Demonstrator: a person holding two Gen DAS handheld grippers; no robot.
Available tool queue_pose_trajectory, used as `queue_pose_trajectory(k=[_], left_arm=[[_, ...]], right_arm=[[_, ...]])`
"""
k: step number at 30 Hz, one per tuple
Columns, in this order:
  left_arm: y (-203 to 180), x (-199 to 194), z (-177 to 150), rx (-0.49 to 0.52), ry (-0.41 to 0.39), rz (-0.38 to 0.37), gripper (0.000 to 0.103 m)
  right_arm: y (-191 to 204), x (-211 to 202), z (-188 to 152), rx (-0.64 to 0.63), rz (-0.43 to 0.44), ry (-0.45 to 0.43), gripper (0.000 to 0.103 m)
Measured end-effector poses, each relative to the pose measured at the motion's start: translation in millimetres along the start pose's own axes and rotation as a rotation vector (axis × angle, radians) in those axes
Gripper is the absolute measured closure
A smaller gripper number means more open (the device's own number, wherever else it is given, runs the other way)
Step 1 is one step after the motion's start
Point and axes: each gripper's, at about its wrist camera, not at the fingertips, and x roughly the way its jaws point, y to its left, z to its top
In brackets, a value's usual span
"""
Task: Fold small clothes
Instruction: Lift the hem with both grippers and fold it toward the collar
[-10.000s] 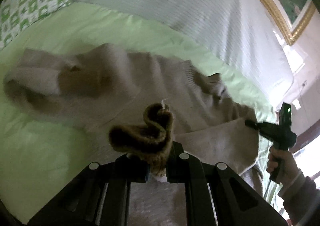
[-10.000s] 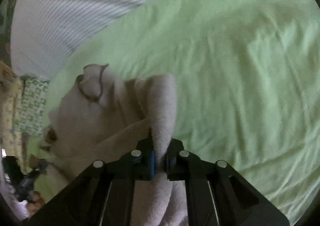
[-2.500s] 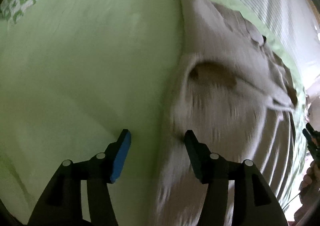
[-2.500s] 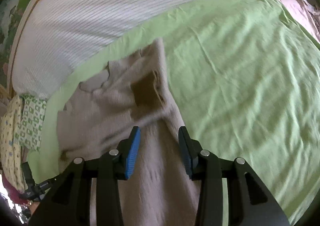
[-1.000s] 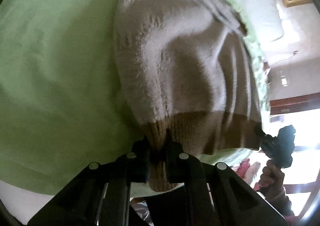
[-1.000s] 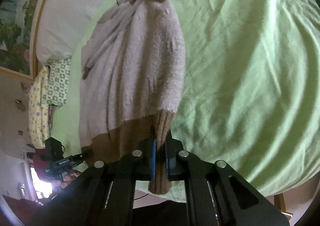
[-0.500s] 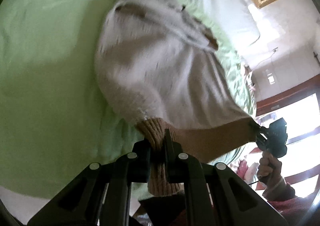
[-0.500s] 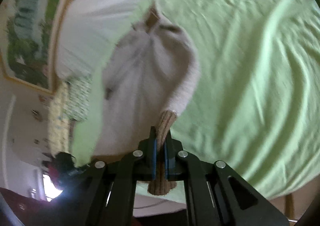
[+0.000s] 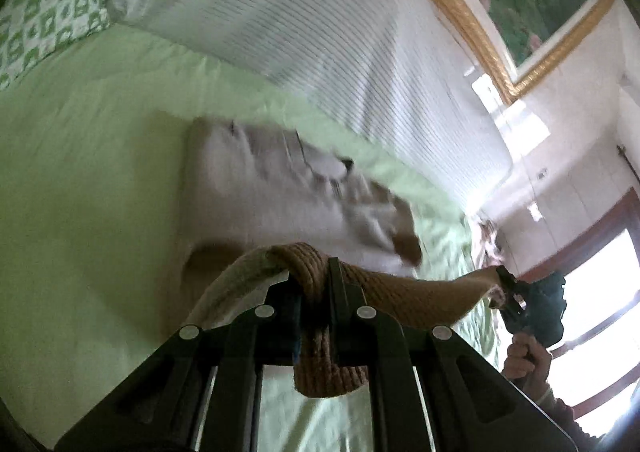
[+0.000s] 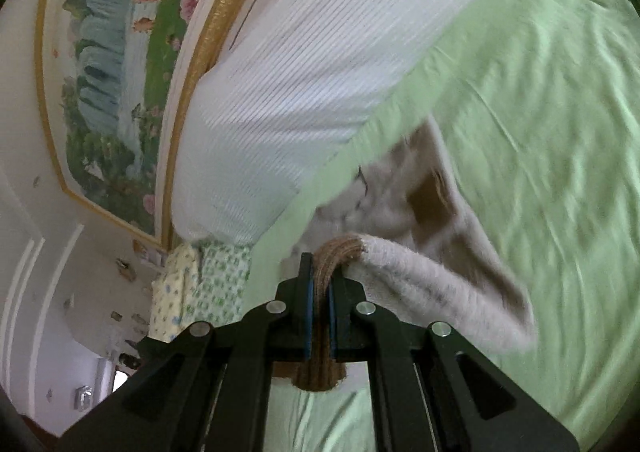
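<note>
jaws clamp brown hem (image 9: pixel 316 272) — both corners | sweater (image 10: pixel 420 211) near bedsheet (image 10: pixel 560 131) edge

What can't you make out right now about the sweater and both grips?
- Left gripper, left wrist view: brown hem covers the pads; bite depth hidden.
- Right gripper, right wrist view: same, hem bunched between the jaws.
- Sweater body: motion-blurred in both views; sleeve layout unclear.
- Sweater's near edge: hidden behind the gripper frames.
</note>
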Motion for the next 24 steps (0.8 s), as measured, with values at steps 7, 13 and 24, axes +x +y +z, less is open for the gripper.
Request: queue_pose_trajectory(k=[7,13,24], left_arm=[[22.4,81.3,71.2,-0.035,0.024,0.076,0.095],[46.1,142.7,101.1,-0.06,0.063,0.128,0.095],[84.9,203.0,116.8,-0.101,0.101,0.181,0.094]], right_arm=[[-22.4,73.7,62.2,0.012,-0.052,0.019,0.096],[-54.7,135.0,98.1,0.031,-0.132,0.059,0.096],[-90.5,192.8,122.9,0.043,-0.233,0.101,0.096]])
